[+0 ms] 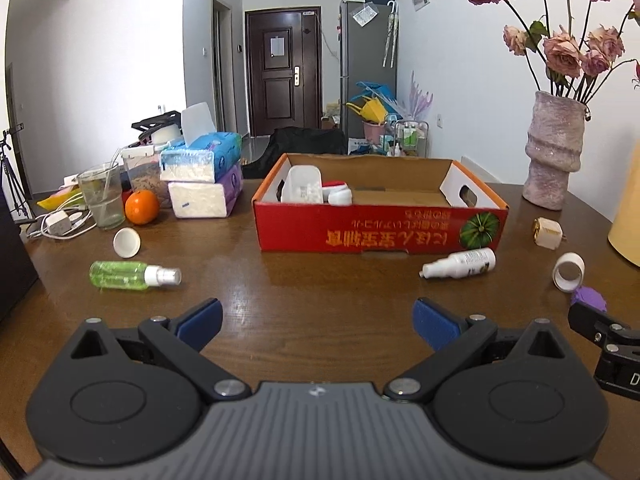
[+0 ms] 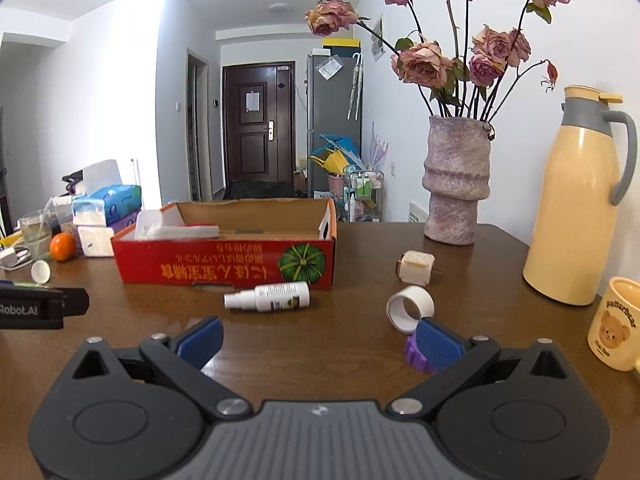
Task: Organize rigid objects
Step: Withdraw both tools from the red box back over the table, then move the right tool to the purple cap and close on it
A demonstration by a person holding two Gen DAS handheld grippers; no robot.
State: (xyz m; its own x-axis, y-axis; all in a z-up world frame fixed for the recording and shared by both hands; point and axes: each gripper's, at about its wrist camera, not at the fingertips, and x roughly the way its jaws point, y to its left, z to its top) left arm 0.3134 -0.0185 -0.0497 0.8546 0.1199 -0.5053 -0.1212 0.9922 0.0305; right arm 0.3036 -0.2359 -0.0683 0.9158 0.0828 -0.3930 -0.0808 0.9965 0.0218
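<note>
A red cardboard box (image 1: pixel 380 230) (image 2: pixel 224 264) sits mid-table and holds a white container (image 1: pixel 303 185) and a red-and-white item (image 1: pixel 339 194). On the table lie a green spray bottle (image 1: pixel 132 275), a white cap (image 1: pixel 127 242), a white spray bottle (image 1: pixel 460 264) (image 2: pixel 272 298), a tape roll (image 1: pixel 568 272) (image 2: pixel 410 309), a beige cube (image 1: pixel 547 233) (image 2: pixel 416 267) and a purple piece (image 1: pixel 588 298) (image 2: pixel 416 354). My left gripper (image 1: pixel 318 322) is open over bare wood. My right gripper (image 2: pixel 320 340) is open, its right finger over the purple piece.
Tissue packs (image 1: pixel 204 178), a glass (image 1: pixel 102 196), an orange (image 1: pixel 141 207) and cables crowd the far left. A vase of dried roses (image 2: pixel 456 184), a cream thermos (image 2: pixel 576 208) and a bear mug (image 2: pixel 616 322) stand on the right.
</note>
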